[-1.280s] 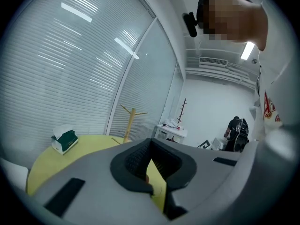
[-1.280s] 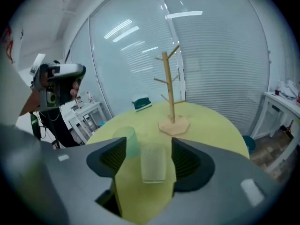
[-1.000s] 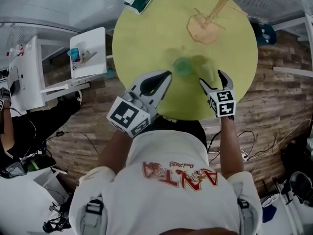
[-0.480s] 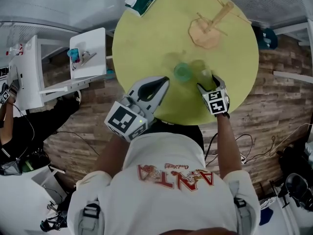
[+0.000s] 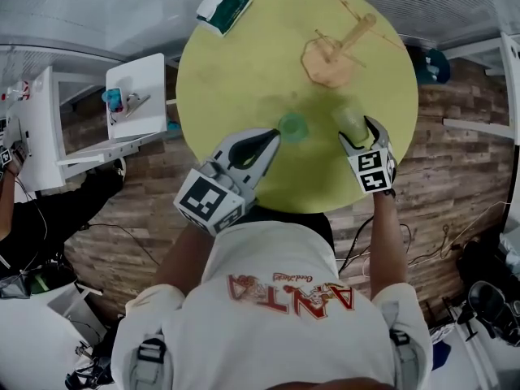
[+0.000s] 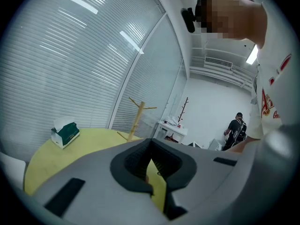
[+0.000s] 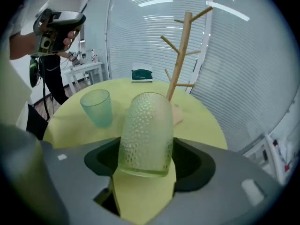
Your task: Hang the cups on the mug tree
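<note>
As our right tongs (image 7: 147,165), jaws just closing, straddle the dimpled cup (image 7: 145,130) on the worktop (image 7: 201,125) without pinching, we list it light, rigid, slippery: take mid-wall. Left tongs (image 6: 151,156) together, empty.

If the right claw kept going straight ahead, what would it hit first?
The bumpy clear cup: it already stands between the jaws of the right claw, which have just been closing around it. The mug tree seems further behind.
</note>
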`<state>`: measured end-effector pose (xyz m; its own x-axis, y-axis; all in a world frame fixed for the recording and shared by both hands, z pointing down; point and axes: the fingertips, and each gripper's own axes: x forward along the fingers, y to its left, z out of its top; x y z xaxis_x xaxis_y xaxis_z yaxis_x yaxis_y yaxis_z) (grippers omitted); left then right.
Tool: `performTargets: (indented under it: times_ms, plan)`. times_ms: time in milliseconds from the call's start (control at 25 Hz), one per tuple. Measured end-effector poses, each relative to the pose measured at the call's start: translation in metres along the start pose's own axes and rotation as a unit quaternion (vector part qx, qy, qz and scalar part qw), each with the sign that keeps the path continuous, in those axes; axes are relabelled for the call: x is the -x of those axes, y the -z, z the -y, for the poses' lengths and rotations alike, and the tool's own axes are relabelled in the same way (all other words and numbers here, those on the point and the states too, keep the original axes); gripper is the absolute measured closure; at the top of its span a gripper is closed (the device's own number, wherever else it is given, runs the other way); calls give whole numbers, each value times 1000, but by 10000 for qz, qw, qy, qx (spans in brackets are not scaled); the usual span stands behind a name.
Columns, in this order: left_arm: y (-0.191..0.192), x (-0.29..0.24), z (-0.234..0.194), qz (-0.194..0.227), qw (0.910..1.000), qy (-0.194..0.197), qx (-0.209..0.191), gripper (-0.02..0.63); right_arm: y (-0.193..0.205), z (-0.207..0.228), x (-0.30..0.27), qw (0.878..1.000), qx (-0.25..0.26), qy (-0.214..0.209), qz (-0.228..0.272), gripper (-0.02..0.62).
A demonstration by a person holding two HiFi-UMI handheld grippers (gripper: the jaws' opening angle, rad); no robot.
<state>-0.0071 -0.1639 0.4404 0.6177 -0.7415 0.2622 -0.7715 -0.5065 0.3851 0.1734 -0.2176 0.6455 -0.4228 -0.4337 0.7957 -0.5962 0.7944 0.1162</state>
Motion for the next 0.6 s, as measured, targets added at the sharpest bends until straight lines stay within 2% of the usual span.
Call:
performTargets:
  times_ms: [120,320,480,600]
  plan:
    - [-1,-3,0,13,10000,20,15,597,-16,31,10,9975,620,330,-95,278]
    - [-3,-4,-3,29,10000,-35,62,597,-43,86,15,9889,1236,793,-230,278]
    - [0,-1,-11,51,9998,-113,137,597,-59,113,4,9777,1817,904,-537,276]
    - [3,0,-16,77,9997,-140,201,597,-65,116,-13,9630,2415,820,-871,276]
